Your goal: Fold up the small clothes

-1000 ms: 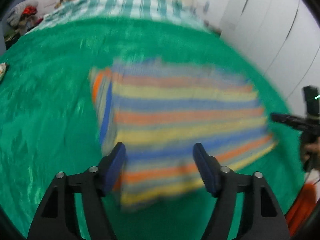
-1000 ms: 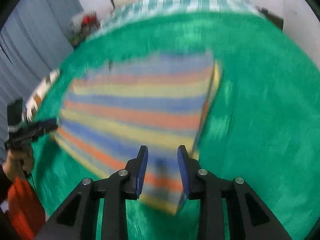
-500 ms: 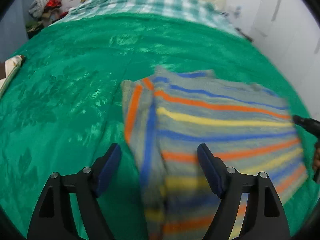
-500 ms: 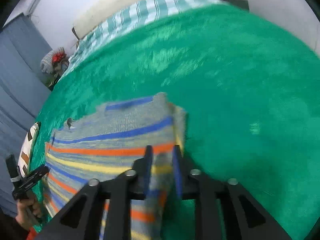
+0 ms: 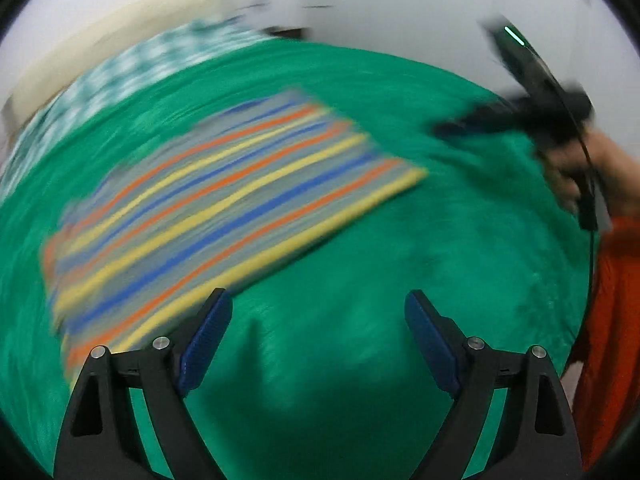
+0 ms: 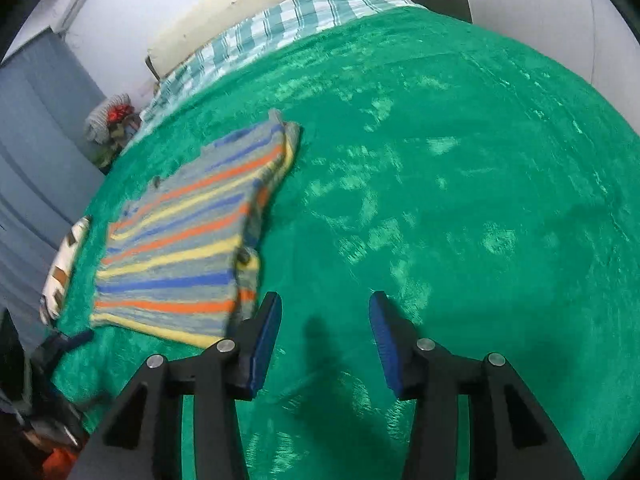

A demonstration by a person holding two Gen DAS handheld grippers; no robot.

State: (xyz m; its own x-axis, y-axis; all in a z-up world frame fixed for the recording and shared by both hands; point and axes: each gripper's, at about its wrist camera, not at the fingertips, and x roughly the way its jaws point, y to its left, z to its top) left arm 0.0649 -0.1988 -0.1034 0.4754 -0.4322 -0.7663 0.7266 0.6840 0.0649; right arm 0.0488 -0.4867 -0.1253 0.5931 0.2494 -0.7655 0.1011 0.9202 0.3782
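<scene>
Above the green blanket (image 6: 460,140), both grippers, left (image 5: 318,336) and right (image 6: 325,332), fingers spread wide, empty, beside the striped garment (image 6: 188,240).

Striped garment (image 6: 188,256) folded, flat on green blanket (image 6: 460,200).

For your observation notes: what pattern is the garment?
Orange, yellow, blue and grey stripes; right wrist view.

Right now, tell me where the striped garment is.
The striped garment lies flat on the green blanket, left of the open right gripper in the right wrist view, with a patterned cushion at its far left edge.
</scene>
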